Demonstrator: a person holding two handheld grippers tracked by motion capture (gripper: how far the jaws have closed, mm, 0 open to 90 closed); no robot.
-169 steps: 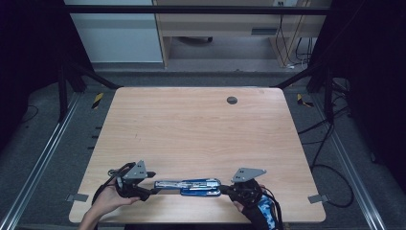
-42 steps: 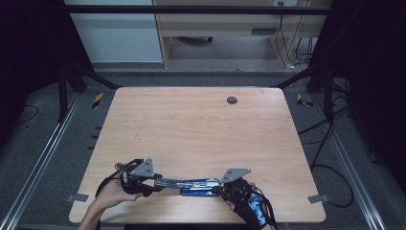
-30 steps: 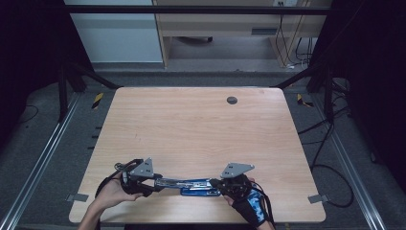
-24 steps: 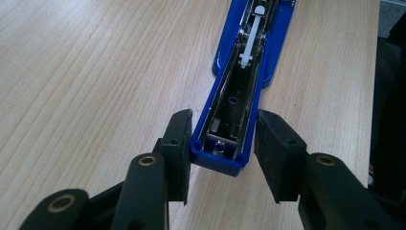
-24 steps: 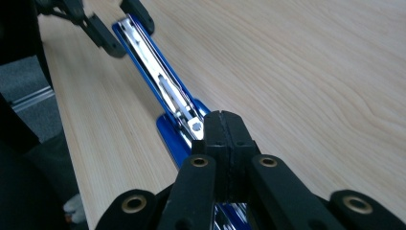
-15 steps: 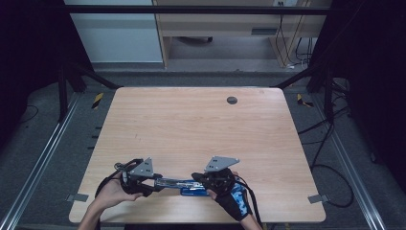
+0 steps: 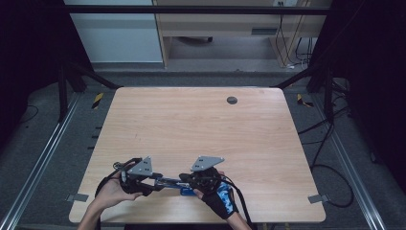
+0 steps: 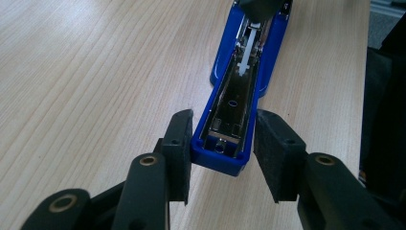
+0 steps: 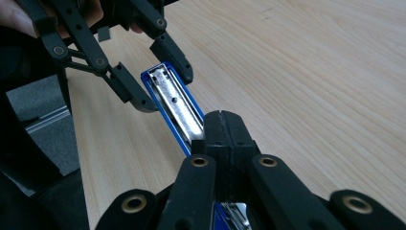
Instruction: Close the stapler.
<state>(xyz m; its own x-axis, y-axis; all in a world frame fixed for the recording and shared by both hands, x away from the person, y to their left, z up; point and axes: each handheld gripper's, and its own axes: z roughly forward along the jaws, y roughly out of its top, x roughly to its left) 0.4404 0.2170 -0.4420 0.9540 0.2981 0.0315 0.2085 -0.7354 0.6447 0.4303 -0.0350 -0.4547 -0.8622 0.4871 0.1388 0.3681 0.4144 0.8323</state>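
A blue stapler lies opened out near the table's front edge. Its metal staple channel faces up. My left gripper is shut on the blue tip of the channel arm, one black pad on each side, and holds it a little off the wood. My right gripper is shut, with nothing between its jaws. Its joined tips rest in the channel partway along it, a short way from my left gripper. In the high view the left gripper and the right gripper stand close together.
The wooden table has a round dark grommet near its far edge. Metal rails run along both sides of it. Cables lie on the floor at the right.
My right gripper has slid left along the stapler toward my left gripper, jaws still shut. The left gripper and the stapler's tip have stayed in place.
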